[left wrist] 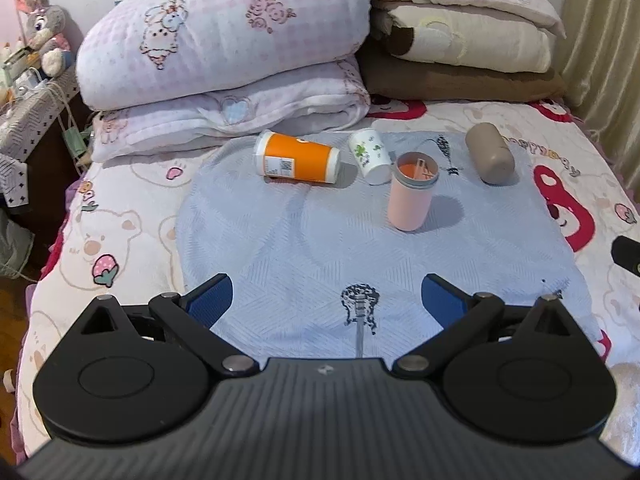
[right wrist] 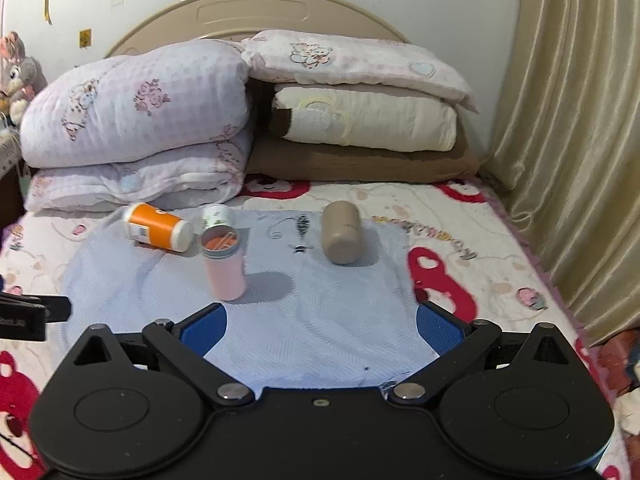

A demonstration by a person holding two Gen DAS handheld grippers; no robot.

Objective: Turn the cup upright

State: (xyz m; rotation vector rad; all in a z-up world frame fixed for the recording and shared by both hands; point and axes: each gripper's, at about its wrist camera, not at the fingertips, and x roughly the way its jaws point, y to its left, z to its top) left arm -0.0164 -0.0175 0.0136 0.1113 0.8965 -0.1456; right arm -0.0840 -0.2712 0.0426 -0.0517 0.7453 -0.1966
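A pink cup stands upright on the pale blue cloth, mouth up, with something orange inside. An orange-and-white cup lies on its side behind it to the left. A white cup with green print lies tipped just behind the pink one. A taupe cup lies on its side to the right. My left gripper is open and empty, well short of the cups. My right gripper is open and empty too.
Folded pink quilts and stacked pillows fill the head of the bed behind the cups. A curtain hangs on the right. A nightstand with a plush rabbit stands at the left edge.
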